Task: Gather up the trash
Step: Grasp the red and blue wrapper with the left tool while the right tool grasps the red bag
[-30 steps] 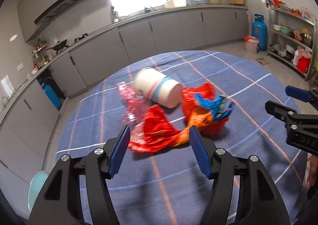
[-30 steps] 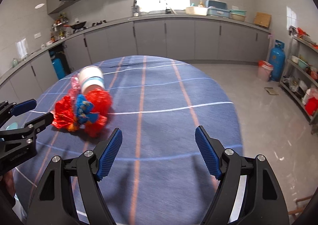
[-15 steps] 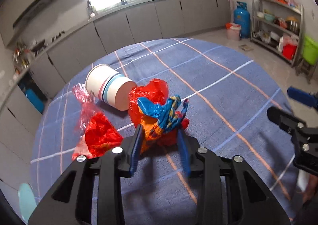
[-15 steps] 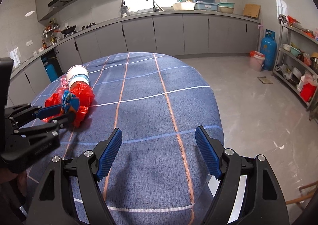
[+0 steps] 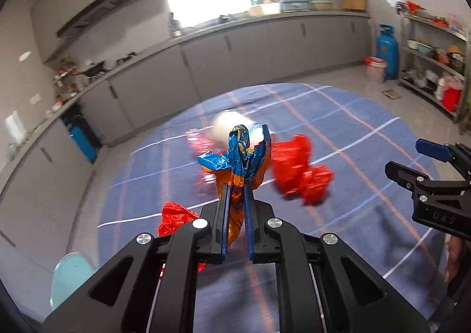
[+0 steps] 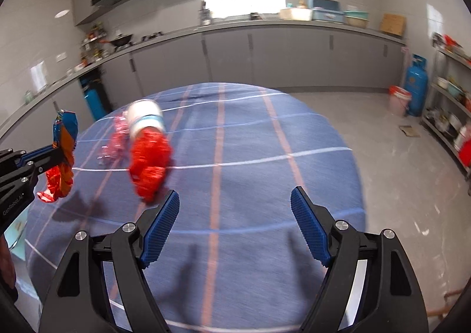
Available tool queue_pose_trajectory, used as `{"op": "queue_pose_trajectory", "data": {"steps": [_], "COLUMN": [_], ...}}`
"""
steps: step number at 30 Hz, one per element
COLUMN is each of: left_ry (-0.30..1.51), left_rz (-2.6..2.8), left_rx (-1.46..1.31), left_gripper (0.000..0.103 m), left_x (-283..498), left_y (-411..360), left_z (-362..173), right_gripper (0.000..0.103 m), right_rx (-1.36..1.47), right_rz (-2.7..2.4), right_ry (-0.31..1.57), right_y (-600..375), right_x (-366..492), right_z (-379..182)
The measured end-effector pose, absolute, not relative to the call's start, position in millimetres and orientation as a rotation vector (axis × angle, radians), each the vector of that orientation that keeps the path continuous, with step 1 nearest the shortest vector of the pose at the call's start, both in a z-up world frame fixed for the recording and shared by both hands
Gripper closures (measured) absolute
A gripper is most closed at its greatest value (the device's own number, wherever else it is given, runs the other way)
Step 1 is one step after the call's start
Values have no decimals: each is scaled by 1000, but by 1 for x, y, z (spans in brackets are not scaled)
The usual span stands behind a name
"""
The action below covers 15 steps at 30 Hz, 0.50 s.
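My left gripper (image 5: 236, 186) is shut on a crumpled blue and orange foil wrapper (image 5: 240, 156) and holds it above the blue checked tablecloth (image 5: 338, 115); the wrapper also shows at the left of the right wrist view (image 6: 65, 138). A red plastic wrapper (image 5: 300, 168) lies on the cloth to its right. A white paper cup (image 6: 145, 116) lies on its side behind it, beside a pink clear wrapper (image 6: 116, 138). My right gripper (image 6: 235, 215) is open and empty above the cloth's near side.
Another red wrapper (image 5: 173, 216) hangs by the left gripper's lower left. A light blue stool (image 5: 70, 274) stands beside the table. Grey kitchen cabinets (image 6: 265, 56) run along the far wall; a blue gas cylinder (image 6: 415, 84) and pink bucket (image 6: 399, 100) stand at right.
My left gripper has closed on the blue and orange wrapper and lifted it off the cloth. The red wrapper has come apart from it and lies to the right. The right gripper has stayed open.
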<state>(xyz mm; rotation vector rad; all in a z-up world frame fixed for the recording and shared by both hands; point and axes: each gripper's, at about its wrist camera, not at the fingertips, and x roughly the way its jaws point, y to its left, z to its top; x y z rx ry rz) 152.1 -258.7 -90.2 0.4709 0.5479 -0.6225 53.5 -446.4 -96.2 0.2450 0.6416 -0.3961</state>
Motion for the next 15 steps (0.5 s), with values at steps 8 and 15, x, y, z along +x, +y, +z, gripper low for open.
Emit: {"op": "queue_pose_trajectory", "data": {"steps": [8,15], "left_ry": [586,600], "left_rz": [-558,-539], "left_rx": [426,436], "left_gripper": [94,94], "left_x": [174,183], "left_y": [-226,-220], "left_z": [-96,-105], "right_gripper": [26,27], "right_rx": [172,161], "right_rz": [-289,-260], "right_ry": [709,834], "right_y": [-418,-412], "right_x": [121,159], "right_z": [-92,-115]}}
